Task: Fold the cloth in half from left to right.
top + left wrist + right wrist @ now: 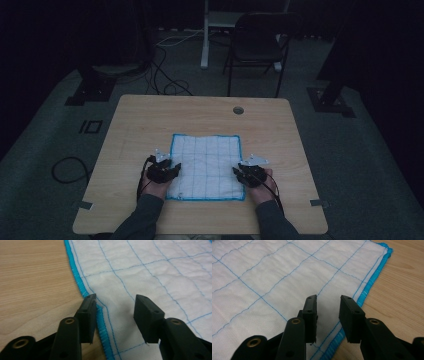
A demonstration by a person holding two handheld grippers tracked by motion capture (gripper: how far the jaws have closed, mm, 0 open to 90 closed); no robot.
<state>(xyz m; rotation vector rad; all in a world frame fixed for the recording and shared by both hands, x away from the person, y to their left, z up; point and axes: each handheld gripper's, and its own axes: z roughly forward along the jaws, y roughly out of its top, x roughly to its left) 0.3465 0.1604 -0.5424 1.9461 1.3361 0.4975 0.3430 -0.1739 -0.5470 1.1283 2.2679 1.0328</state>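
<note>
Nearest the person, the left gripper [162, 170] sits at the left border of a white quilted cloth [206, 165] with blue stitching and a blue hem; its jaws stand apart, straddling the hem with nothing pinched. The right gripper [250, 174] sits at the cloth's right border, jaws likewise apart above the fabric beside the hem. The cloth lies flat on the near middle of the wooden table [150, 120]. Beyond the table stands a folding chair [257, 42].

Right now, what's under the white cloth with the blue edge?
The cloth lies flat on the wooden table, which shows all around it. Anything beneath the cloth itself is covered.
</note>
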